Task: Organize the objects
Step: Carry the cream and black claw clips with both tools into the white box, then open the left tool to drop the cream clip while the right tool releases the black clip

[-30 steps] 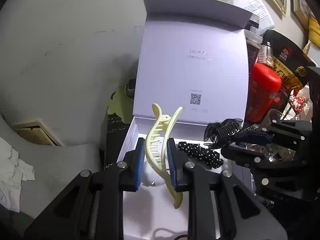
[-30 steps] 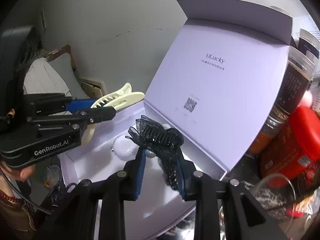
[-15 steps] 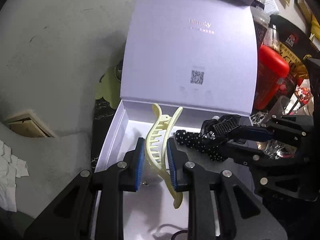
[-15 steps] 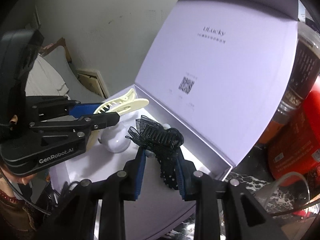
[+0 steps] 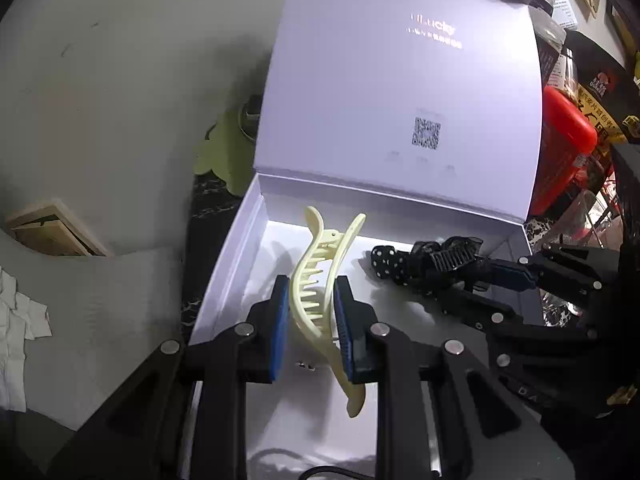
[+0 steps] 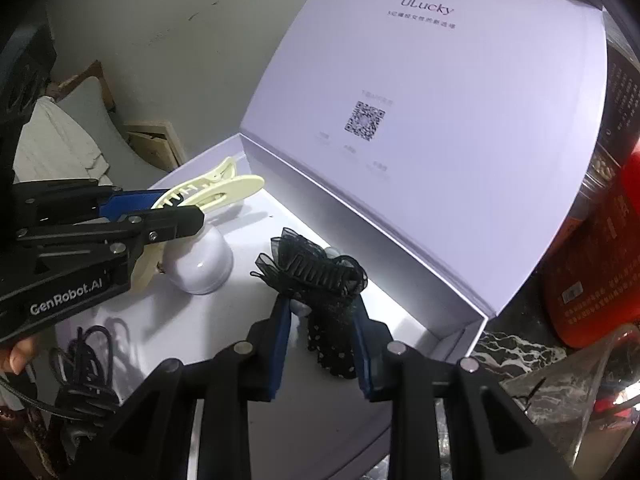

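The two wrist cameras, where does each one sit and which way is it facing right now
Left wrist: rides on the left gripper, looking down into the open white box; its fingers clamp the yellow hair clip, and the right gripper enters from the right.
Right wrist: rides on the right gripper, aimed down into the box; its fingers hold the black lace hair clip, and the left gripper and a fingertip show at left.
Shared: box, raised lid, both clips, both grippers.
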`<state>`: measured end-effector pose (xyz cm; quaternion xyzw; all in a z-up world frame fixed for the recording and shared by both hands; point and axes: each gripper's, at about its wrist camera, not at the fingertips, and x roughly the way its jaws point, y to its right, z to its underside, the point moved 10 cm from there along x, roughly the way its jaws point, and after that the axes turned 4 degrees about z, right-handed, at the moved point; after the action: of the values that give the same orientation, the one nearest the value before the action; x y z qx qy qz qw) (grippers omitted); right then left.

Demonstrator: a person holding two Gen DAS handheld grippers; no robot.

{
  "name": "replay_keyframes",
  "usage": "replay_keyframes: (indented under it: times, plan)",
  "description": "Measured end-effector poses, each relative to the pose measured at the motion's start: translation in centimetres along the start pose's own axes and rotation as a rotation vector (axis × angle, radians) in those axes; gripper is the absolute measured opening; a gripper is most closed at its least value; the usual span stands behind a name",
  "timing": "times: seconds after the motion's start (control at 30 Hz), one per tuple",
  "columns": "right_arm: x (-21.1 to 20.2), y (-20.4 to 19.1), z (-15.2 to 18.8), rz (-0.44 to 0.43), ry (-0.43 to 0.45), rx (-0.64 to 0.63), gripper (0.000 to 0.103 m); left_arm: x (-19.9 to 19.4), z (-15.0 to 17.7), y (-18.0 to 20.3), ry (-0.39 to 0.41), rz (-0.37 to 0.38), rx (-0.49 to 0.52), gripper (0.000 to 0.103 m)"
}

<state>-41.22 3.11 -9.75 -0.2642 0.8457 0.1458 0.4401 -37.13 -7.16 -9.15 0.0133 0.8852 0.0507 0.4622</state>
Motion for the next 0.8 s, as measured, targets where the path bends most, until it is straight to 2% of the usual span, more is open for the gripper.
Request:
replay_keyframes:
  times: [0.23, 0.33, 0.5, 0.6, 0.67, 0.8]
  plan:
    - [0.4, 0.3, -0.1, 0.023, 0.001, -0.002, 0.03, 1.0, -0.1, -0.4, -0.018, 0.0, -0.029, 0.021]
    - [0.7, -0.4, -0.5, 0.03, -0.002, -0.013, 0.034, 1.1, -0.2, -0.4, -0.016, 0.005, -0.034, 0.022]
    - [-0.1, -0.3, 0.8, 0.045, 0.009, -0.046, 0.04, 0.9, -0.2, -0.5, -0.01, 0.006, -0.066, 0.036]
    - [-1.3, -0.3, 1.7, 0.083, 0.034, -0.077, 0.05, 0.6, 0.0, -0.3, -0.003, -0.02, -0.051, 0.046]
    - [-1.8, -0.5, 1.9, 0.075, 0.039, -0.078, 0.051, 0.3, 0.3, -0.2, -0.004, -0.063, -0.036, 0.047]
    - [-3.1, -0.3, 1.6, 0.062, 0.064, -0.059, 0.051, -1.2, 0.0, 0.4, 0.041, -0.059, -0.039, 0.047]
